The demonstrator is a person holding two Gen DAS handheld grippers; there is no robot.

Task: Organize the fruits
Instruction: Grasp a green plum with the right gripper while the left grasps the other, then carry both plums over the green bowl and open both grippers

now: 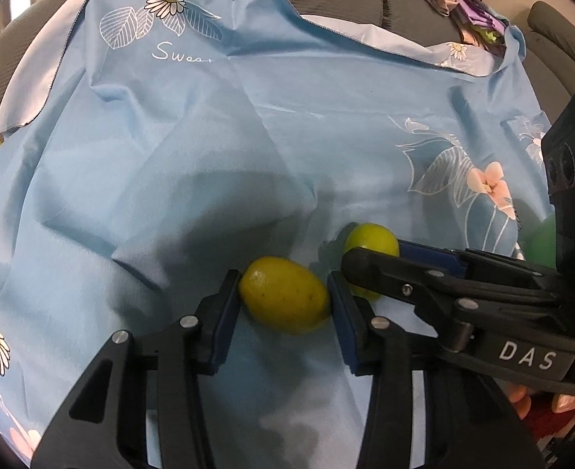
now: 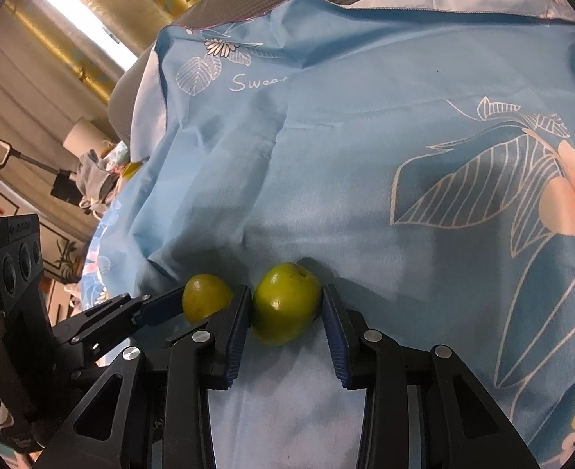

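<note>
Left gripper [image 1: 285, 293] is clamping a lemon [image 1: 284, 300] w/ both pads, on the blue cloth [image 1: 209, 136]. Right gripper [image 2: 285, 305] is squeezing a green fruit [image 2: 286, 303] just beside it, pads touching both sides.

lemon [image 1: 283, 299]: yellow | apple [image 2: 286, 304]: green | cloth [image 1: 209, 148]: light blue, white daisies, pink flowers

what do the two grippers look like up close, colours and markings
Both are matte black plastic linkages with silver round pivot pins and blue ribbed pads on the fingers. The left gripper and right gripper match; the right one's side carries white "DAS" lettering, seen from the left wrist.
</note>
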